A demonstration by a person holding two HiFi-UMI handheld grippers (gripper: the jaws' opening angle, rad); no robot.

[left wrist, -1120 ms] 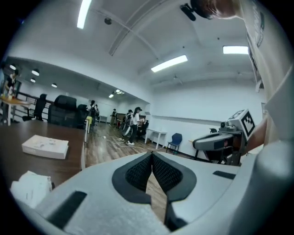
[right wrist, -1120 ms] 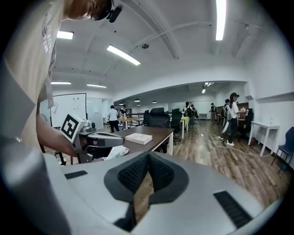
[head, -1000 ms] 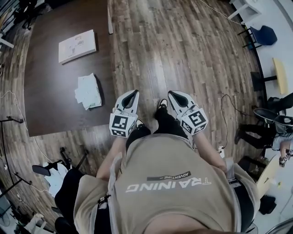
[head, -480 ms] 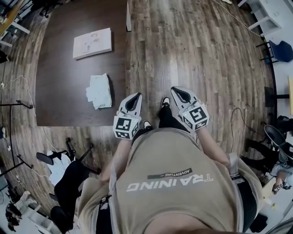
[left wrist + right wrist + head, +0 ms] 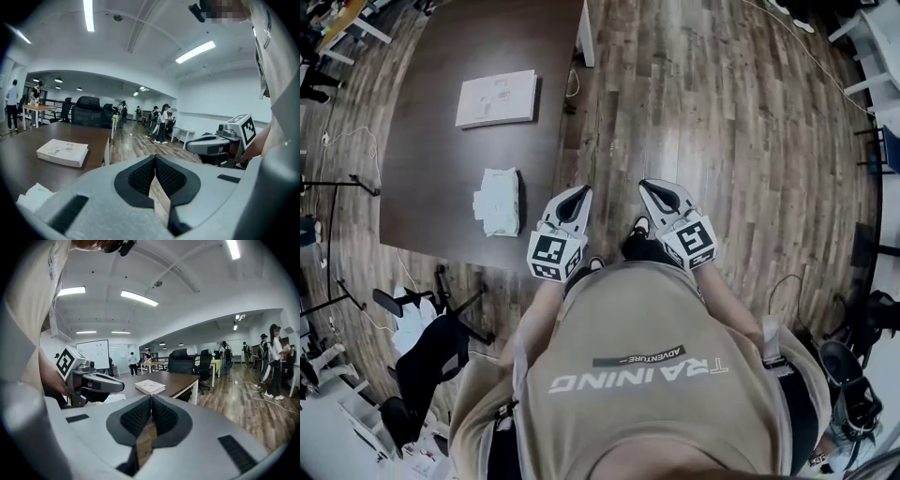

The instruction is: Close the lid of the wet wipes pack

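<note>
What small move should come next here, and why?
Probably carry the left gripper toward the wet wipes pack on the table: it and the right gripper hang over the floor, jaws shut and empty, away from the pack.

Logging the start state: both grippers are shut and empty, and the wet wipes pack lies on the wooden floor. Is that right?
Not quite. The wet wipes pack lies on the dark table, near its edge, not on the floor; the head view shows this. The rest holds: the left gripper and the right gripper are both shut and empty, as each gripper's own view shows.
</note>
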